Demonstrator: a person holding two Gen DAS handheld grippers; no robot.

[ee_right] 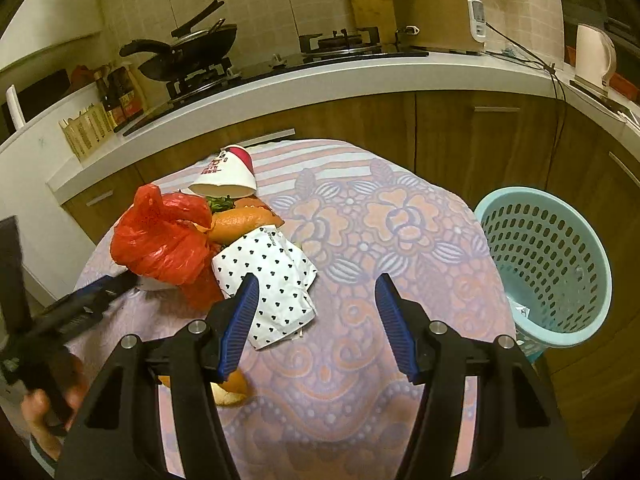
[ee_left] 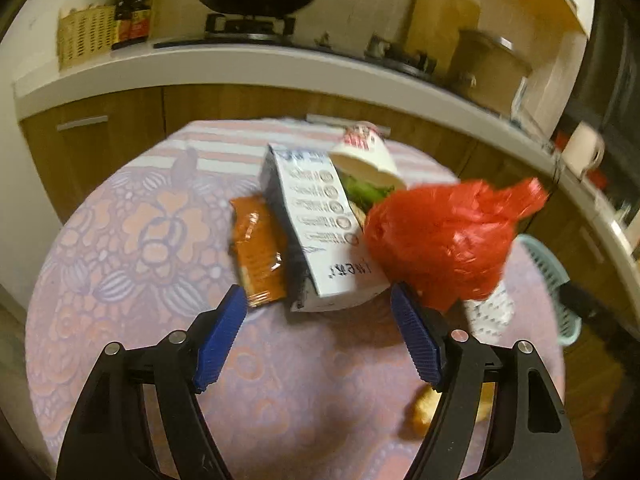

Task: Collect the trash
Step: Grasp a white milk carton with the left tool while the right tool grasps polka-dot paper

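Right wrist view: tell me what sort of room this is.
Most likely a home kitchen: a black wok sits on a gas hob set into a white countertop, with a tan rice cooker beside it.

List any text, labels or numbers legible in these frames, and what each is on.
None reads reliably.
White-and-blue carton: rows of print, upside down and blurred.
Paper cup: red lettering, too blurred.
Heart-dotted wrapper: small line at its top edge, too small.
Sauce bottles: labels unreadable.
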